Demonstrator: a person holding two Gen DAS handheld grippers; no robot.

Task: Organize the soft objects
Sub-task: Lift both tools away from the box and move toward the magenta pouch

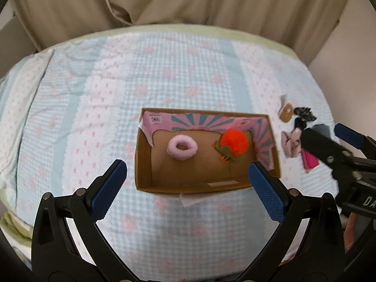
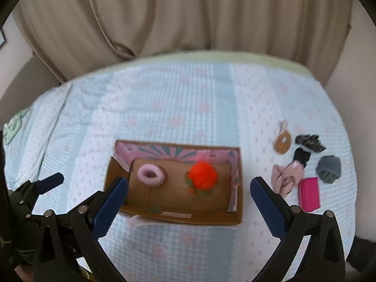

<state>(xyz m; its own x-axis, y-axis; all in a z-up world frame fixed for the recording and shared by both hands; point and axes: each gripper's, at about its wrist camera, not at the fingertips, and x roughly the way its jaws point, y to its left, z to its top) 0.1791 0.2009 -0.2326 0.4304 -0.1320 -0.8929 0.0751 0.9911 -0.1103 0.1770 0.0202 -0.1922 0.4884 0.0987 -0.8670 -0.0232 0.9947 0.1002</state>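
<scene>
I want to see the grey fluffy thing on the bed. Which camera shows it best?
The right wrist view: the grey fluffy thing lies fully in sight there, right of the cardboard box, above the pink pouch. In the left wrist view only a sliver peeks out behind the right gripper.

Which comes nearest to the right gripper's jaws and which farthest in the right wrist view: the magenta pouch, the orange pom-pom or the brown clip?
Measured from the right gripper:
1. Orange pom-pom, inside the cardboard box, just ahead of the jaws.
2. Magenta pouch, on the bedspread right of the box.
3. Brown clip, farther back on the right.
</scene>
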